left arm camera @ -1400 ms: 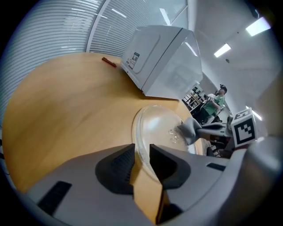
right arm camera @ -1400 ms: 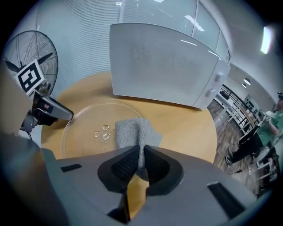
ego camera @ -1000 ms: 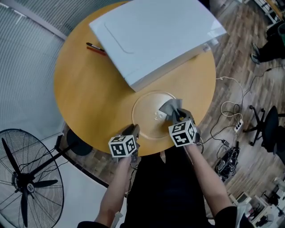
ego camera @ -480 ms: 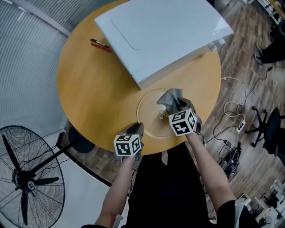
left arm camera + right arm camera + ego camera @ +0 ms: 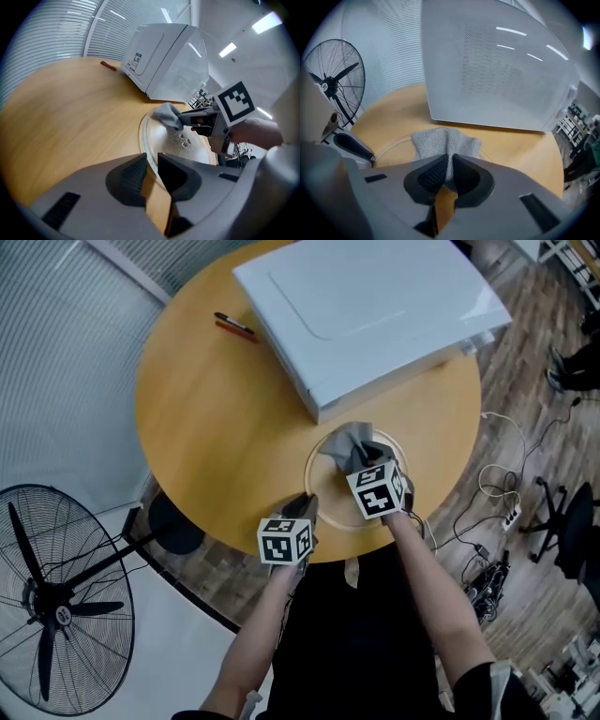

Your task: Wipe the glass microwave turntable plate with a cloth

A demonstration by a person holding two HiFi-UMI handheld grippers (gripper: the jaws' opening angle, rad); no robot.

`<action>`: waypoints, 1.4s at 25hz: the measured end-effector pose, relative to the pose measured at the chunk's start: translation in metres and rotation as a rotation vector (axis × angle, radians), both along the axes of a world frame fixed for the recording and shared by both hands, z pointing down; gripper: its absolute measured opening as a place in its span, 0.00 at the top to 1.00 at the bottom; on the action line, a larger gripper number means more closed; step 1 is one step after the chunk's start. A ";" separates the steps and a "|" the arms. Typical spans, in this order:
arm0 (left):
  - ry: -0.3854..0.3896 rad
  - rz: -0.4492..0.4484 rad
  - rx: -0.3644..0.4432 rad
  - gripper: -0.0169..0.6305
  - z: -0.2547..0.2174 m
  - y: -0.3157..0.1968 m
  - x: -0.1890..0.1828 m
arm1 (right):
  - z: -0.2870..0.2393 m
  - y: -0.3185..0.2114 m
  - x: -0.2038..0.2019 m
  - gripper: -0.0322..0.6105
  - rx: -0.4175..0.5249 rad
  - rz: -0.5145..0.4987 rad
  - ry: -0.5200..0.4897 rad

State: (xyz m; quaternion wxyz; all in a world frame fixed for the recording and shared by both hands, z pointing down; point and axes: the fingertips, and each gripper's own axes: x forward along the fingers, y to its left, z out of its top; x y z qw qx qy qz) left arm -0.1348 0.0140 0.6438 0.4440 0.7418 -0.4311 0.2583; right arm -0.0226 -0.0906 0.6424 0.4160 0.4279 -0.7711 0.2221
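Gripping a grey knitted cloth (image 5: 446, 143), right gripper (image 5: 449, 163) fingers rest it on the round glass turntable plate (image 5: 327, 493); left gripper (image 5: 152, 162) fingers clamp its rim.

So the right gripper (image 5: 362, 462) has dragged the cloth (image 5: 345, 443) across the plate (image 5: 324, 487). A second ago it sat right of the middle, now it's bunched up at the far rim, just by the microwave (image 5: 375, 306). The head camera's swung too, so the whole table (image 5: 216, 427) sits further right in frame.
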 end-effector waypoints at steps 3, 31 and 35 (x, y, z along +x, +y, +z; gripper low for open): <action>0.002 -0.013 0.007 0.87 0.000 0.000 -0.001 | -0.001 0.013 -0.022 0.89 -0.024 -0.061 -0.039; -0.008 -0.055 0.048 0.89 -0.002 0.000 -0.005 | 0.000 0.182 -0.012 0.89 -0.205 -0.261 -0.172; -0.007 -0.048 0.053 0.89 -0.001 0.000 -0.005 | 0.001 0.182 0.018 0.89 -0.199 -0.228 -0.162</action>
